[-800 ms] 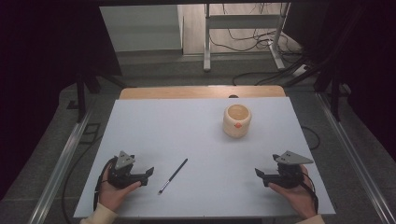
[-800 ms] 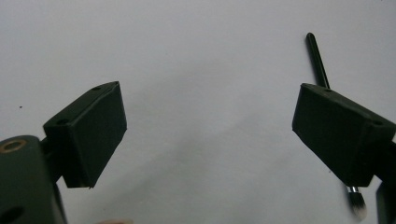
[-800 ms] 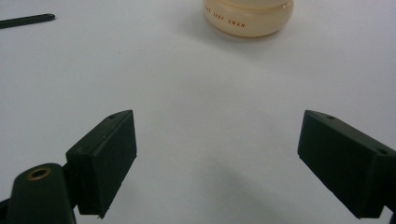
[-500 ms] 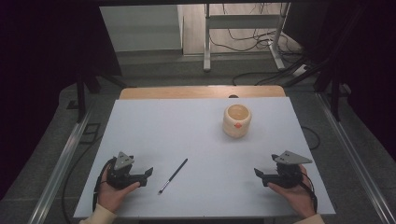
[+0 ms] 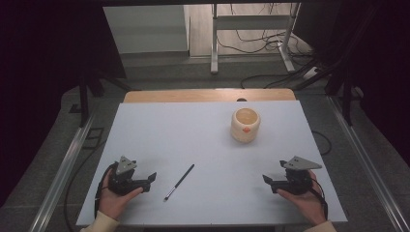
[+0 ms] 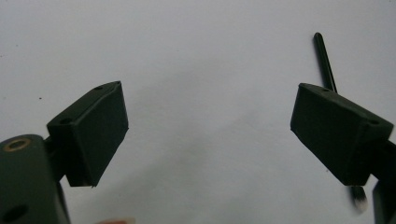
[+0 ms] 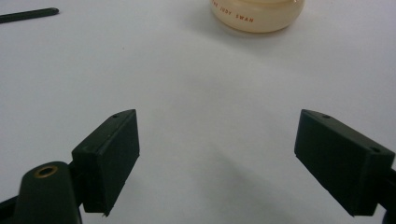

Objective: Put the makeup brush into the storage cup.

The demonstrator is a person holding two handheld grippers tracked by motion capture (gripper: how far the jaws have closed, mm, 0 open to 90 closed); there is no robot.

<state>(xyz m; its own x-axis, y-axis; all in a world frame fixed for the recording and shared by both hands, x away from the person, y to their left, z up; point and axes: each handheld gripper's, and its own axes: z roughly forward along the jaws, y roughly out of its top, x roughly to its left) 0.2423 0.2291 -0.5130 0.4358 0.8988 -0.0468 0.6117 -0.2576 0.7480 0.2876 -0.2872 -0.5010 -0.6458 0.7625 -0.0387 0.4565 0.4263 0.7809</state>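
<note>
High view shows the left tool [image 5: 151, 179] resting low on the white surface [image 5: 203, 140] in the person's left hand [image 5: 113, 200], its jaws spread wide and holding nothing, with the thin black brush [image 5: 179, 182] lying flat just beside it, bristle end toward the person. The likely trouble is the grasp itself: the brush is slim and lies flush on the surface, so jaws that close too high may skate over it, and a jaw tip that arrives from the side could roll or flick it away. Left gripper view puts the brush [image 6: 325, 63] behind the right-hand jaw, outside the gap, so closing now would catch nothing. The right tool [image 5: 267, 180] sits well apart, likewise wide open and empty, aimed level toward the cream cup [image 5: 245, 124] standing farther back.
</note>
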